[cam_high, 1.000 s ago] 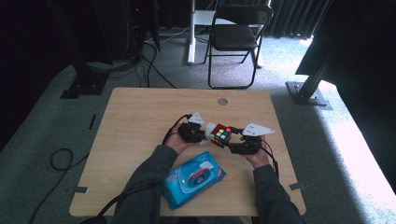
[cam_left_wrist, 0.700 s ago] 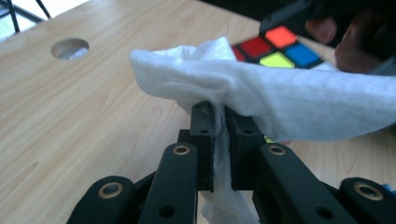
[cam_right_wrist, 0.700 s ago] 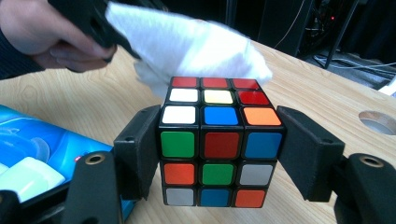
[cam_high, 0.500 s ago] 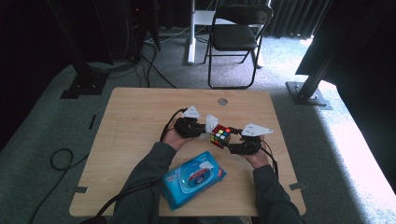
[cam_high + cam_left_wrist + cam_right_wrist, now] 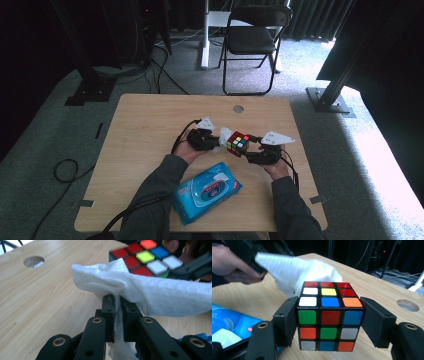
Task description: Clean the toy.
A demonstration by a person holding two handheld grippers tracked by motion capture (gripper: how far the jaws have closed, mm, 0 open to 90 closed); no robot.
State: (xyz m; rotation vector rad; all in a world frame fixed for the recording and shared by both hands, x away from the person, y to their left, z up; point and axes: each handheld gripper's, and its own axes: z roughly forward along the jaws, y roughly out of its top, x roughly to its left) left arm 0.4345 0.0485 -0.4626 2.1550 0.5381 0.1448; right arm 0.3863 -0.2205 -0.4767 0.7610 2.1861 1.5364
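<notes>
Shifted a little since the earlier frame: left gripper [image 5: 216,141], pinching a white wipe [image 5: 140,293], now beside the puzzle cube [image 5: 329,315]. Clamped by right gripper [image 5: 329,323] above table [image 5: 140,135]. Wiping apparently underway, unfinished.

A lab or studio room: beyond the grippers, a folding chair [image 5: 255,37] on grey carpet [image 5: 50,145], black stand legs [image 5: 332,97], floor cables [image 5: 65,170], dark curtains [image 5: 310,20].
</notes>
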